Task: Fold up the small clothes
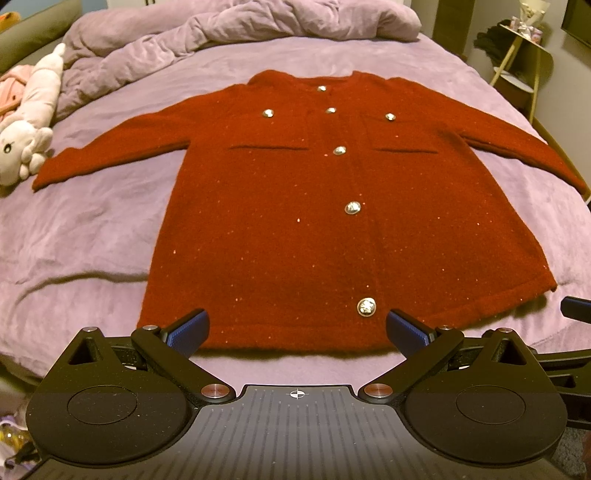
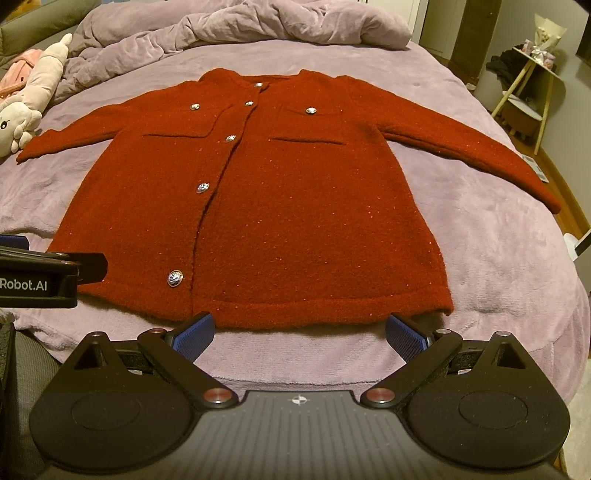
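A small dark red knit coat (image 1: 314, 206) with silver buttons lies flat and face up on the purple bed, both sleeves spread out to the sides. Its hem is nearest me. My left gripper (image 1: 297, 328) hovers open over the middle of the hem, blue pads wide apart, nothing between them. In the right wrist view the same coat (image 2: 288, 206) shows, and my right gripper (image 2: 300, 330) stands open just short of the hem's right half. The left gripper's body (image 2: 40, 273) shows at the left edge of the right wrist view.
A bunched purple duvet (image 1: 236, 29) fills the head of the bed. A white plush toy (image 1: 33, 118) lies by the coat's left sleeve end. A side table (image 1: 524, 62) stands to the right of the bed. The bed's front edge (image 2: 258, 376) is just under my grippers.
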